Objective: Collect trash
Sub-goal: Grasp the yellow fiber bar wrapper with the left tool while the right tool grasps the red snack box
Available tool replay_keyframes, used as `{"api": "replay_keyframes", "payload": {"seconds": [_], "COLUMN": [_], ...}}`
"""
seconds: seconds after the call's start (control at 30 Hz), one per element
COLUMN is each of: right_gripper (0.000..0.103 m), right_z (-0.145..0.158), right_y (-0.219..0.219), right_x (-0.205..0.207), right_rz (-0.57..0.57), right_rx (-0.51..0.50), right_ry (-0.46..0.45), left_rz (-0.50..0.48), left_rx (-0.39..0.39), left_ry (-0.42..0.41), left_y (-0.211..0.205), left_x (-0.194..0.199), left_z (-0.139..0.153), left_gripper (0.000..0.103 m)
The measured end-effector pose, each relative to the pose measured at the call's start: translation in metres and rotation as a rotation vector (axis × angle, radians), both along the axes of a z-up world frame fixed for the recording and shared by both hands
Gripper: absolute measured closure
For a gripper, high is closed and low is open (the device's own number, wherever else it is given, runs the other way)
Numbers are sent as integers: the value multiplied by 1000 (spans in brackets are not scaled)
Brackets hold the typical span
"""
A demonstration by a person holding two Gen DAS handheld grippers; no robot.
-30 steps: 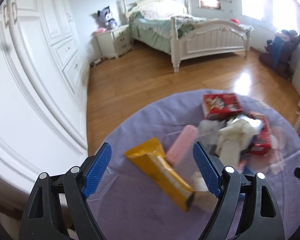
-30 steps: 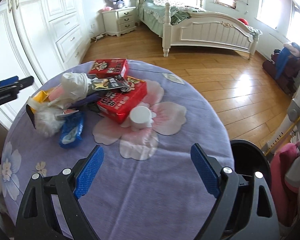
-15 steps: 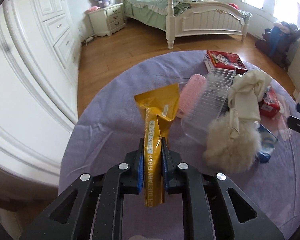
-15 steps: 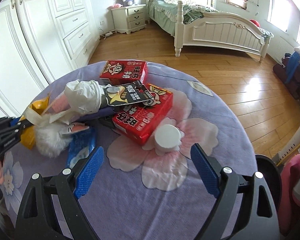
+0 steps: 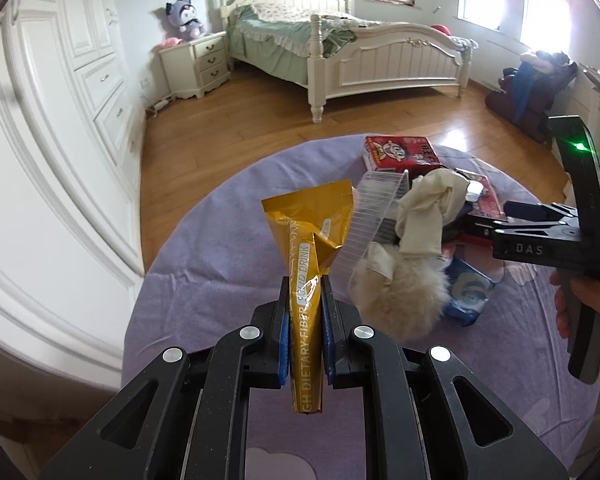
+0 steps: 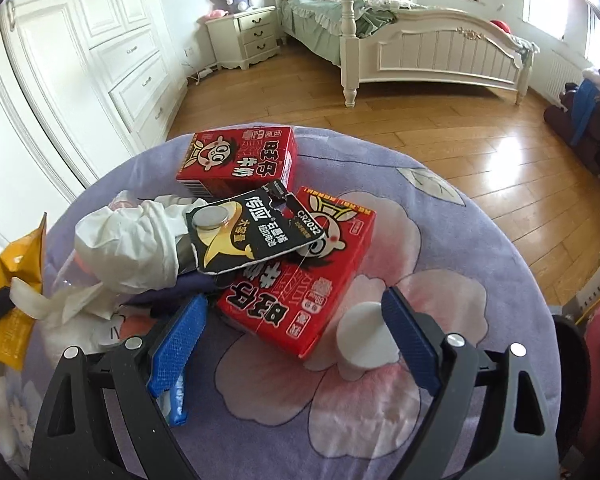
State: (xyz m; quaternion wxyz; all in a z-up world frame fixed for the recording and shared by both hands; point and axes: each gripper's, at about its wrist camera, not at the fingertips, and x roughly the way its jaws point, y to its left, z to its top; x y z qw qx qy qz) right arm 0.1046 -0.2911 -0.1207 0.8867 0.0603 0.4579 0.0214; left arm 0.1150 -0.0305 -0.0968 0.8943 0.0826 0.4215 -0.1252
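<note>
Trash mostly remains on the round purple-clothed desk (image 6: 440, 240); left gripper (image 5: 305, 320) pinches a crinkled yellow foil drink sachet (image 5: 310, 232), right gripper (image 6: 296, 340) fingers spread.

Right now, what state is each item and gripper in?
left gripper: shut on the yellow sachet, lifted
right gripper: open, straddling the near red carton
battery card: torn, atop that carton
far red carton: lying flat
white cap: on the tablecloth

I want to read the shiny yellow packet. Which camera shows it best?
The left wrist view: the yellow drink sachet stands mid-picture, clamped in the left gripper, its lettering readable. The right wrist view shows only a yellow sliver of it at the left edge.
</note>
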Motion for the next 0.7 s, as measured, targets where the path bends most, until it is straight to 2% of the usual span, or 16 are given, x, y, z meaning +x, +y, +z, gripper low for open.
{"api": "replay_keyframes", "payload": {"seconds": [0.03, 0.1, 0.13, 0.4, 0.7], "right_gripper": [33, 48, 50, 52, 53], "right_z": [1, 3, 3, 12, 41], "right_y": [-1, -9, -12, -37, -36], "right_x": [-1, -7, -11, -53, -88], "right_rz": [6, 26, 27, 52, 96], "right_rx": [-6, 7, 6, 81, 89], "right_ry": [-3, -4, -2, -49, -111], "left_rz": [-4, -9, -16, -58, -110], "left_rx": [-1, -4, -6, -28, -43], "left_ry": [-1, -3, -4, -6, -10], "left_y": [-1, -2, -5, -14, -32], "left_x": [-1, -3, -5, -13, -22], "left_z": [0, 1, 2, 4, 8], "left_gripper": [89, 89, 89, 89, 89]}}
